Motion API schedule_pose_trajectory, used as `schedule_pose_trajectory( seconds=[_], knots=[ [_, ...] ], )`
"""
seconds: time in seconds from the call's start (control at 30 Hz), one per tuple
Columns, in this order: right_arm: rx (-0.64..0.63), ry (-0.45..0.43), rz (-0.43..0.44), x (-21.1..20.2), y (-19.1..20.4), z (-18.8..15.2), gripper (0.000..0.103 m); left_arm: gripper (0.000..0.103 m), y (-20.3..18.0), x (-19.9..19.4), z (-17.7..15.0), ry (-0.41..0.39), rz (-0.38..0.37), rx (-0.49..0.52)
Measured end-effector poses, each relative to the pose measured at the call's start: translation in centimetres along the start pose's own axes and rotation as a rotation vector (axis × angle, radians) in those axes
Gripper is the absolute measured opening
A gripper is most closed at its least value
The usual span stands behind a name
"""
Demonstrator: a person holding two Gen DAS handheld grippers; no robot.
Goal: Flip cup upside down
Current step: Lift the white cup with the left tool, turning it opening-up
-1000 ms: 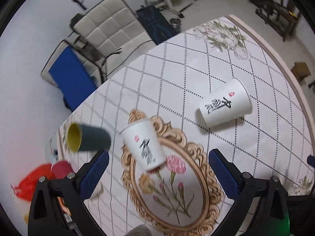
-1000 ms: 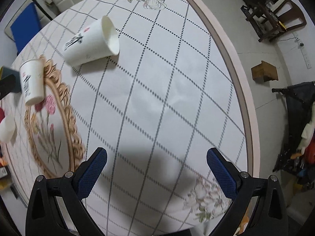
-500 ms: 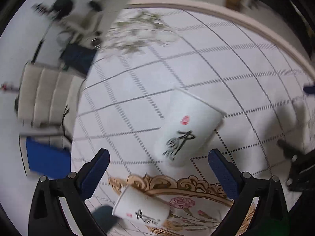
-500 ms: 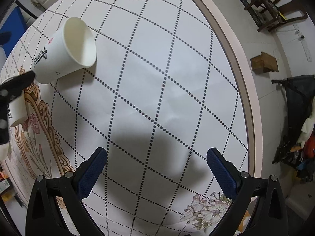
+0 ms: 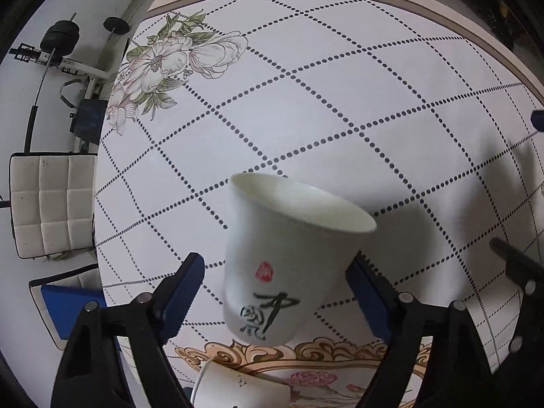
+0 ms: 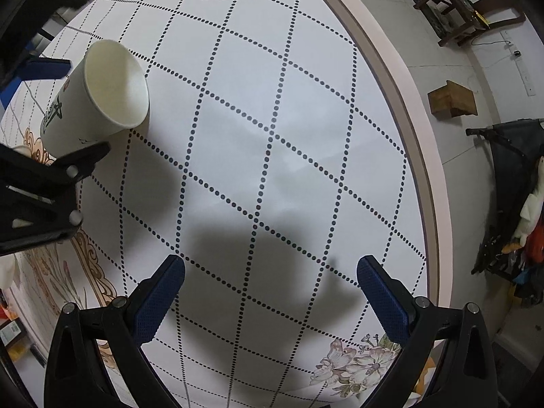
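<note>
A white paper cup with black calligraphy and a red seal lies on its side on the round table, mouth facing away from me. My left gripper is open, and its blue pads straddle the cup's body without touching it. The same cup shows at the upper left of the right wrist view, with the left gripper's black frame beside it. My right gripper is open and empty above bare tablecloth, well to the right of the cup.
A second white cup lies just below the first one on the gold floral medallion. The table's pink rim curves along the right, with floor, a wooden box and chairs beyond. A white padded chair stands left.
My left gripper swung away from the near cup and closed in on the lying cup, which now sits between its open fingers. My right gripper edged slightly closer to the table.
</note>
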State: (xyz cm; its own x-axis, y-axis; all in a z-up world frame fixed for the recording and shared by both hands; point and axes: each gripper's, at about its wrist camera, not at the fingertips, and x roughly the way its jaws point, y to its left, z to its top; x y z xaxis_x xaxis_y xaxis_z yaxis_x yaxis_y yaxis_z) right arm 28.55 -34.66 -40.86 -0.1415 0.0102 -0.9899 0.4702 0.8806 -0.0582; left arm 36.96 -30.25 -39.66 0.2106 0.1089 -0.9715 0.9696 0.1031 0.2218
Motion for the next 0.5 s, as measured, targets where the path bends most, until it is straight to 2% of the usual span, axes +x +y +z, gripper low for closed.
schedule_pose_trajectory(
  seconds=[0.07,0.27,0.5],
  knots=[
    [0.000,0.001,0.000,0.2,-0.1,-0.1,0.103,0.065,0.1,0.4,0.1,0.009,-0.009,-0.011],
    [-0.007,-0.002,-0.002,-0.2,0.5,-0.7,0.103,0.061,0.4,0.9,-0.4,0.003,-0.022,-0.062],
    [-0.012,-0.015,-0.008,-0.2,0.8,-1.1,0.103,0.061,1.8,1.4,-0.9,0.017,-0.080,-0.203]
  ],
)
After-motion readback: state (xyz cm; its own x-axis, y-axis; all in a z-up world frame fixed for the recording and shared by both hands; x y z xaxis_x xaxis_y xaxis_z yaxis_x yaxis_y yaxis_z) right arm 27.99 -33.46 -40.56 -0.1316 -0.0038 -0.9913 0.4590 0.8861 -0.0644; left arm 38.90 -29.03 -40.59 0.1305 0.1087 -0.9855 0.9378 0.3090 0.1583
